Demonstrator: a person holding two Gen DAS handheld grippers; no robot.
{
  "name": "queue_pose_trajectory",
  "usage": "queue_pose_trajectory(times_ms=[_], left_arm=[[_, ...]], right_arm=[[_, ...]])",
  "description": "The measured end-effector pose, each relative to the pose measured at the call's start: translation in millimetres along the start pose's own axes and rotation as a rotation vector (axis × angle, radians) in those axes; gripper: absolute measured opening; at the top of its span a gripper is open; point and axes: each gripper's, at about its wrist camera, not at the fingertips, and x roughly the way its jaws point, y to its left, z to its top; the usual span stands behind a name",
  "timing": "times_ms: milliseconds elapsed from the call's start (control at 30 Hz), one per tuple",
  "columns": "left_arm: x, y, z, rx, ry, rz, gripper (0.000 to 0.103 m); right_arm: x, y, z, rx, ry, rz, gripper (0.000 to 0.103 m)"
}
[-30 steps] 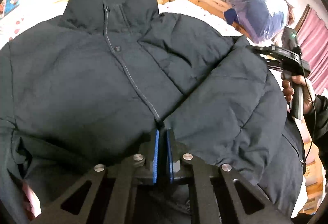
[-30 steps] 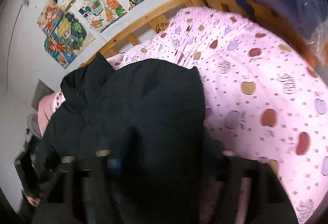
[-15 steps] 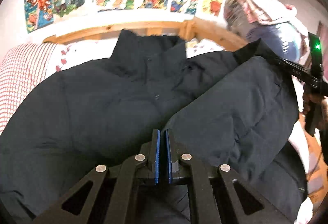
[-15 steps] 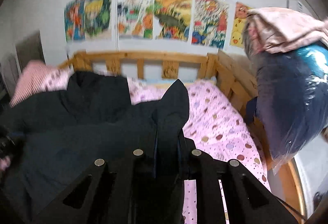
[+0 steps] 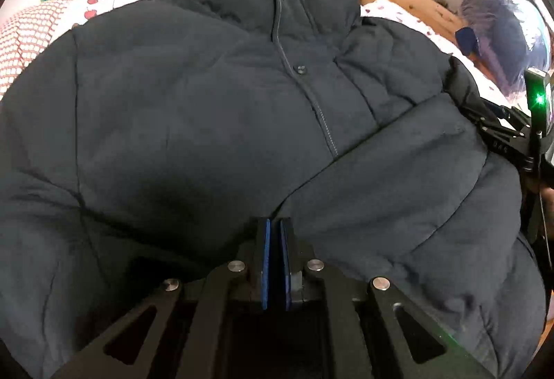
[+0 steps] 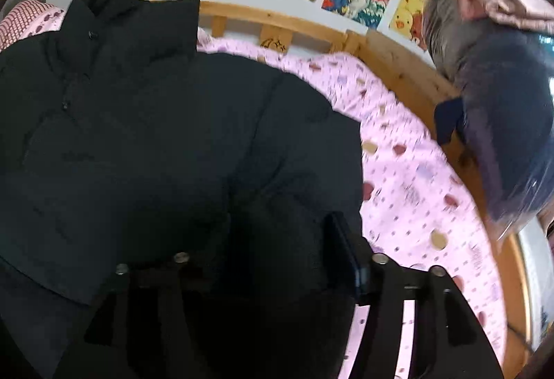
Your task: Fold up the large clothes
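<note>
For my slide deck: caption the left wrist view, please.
Left gripper, fingers closed, over a dark puffer jacket spread on the bed.

jacket on bed, sleeve seemingly across front

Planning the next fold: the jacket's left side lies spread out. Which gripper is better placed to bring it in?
Probably left. The left gripper, shut, sits at the jacket's near edge beside that spread side; the right gripper, open, is over the opposite edge by the pink sheet.
</note>
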Motion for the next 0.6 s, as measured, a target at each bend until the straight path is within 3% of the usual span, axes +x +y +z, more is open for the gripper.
queue_pose_trajectory(times_ms=[100, 200, 300, 367, 467, 500, 567, 600], left_arm=[[-1.5, 0.6, -4.6, -0.002, -0.011, -0.005, 0.008], [-14.0, 6.4, -4.8, -0.040, -0.046, -0.033, 0.011], [-31.4, 15.6, -4.6, -0.090, -0.075, -0.052, 0.015], [-43.4, 18.4, -8.3, -0.109, -0.090, -0.060, 0.018], [-64.1, 19.8, -20.4, -0.128, -0.126, -0.062, 0.038], [-72.5, 21.6, -25.0, -0.138, -0.142, -0.078, 0.050], [-89.7, 24.3, -33.3, -0.174, -0.180, -0.042, 0.072], [-96.2, 23.6, -35.9, -0.197, -0.203, -0.028, 0.077]], right_arm=[[3.7, 2.2, -4.7, 0.002, 0.001, -0.002, 0.058], [-13.8, -12.3, -1.5, 0.053, -0.019, 0.051, 0.065], [-40.6, -35.6, -5.3, 0.138, -0.063, 0.134, 0.078], [-55.3, -48.2, -10.3, 0.171, -0.075, 0.136, 0.085], [-73.1, -61.9, -19.2, 0.202, -0.067, 0.146, 0.086], [-78.7, -64.4, -22.5, 0.208, -0.062, 0.146, 0.086], [-85.7, -66.5, -30.7, 0.215, -0.063, 0.148, 0.086], [-90.2, -65.0, -32.8, 0.217, -0.064, 0.156, 0.086]])
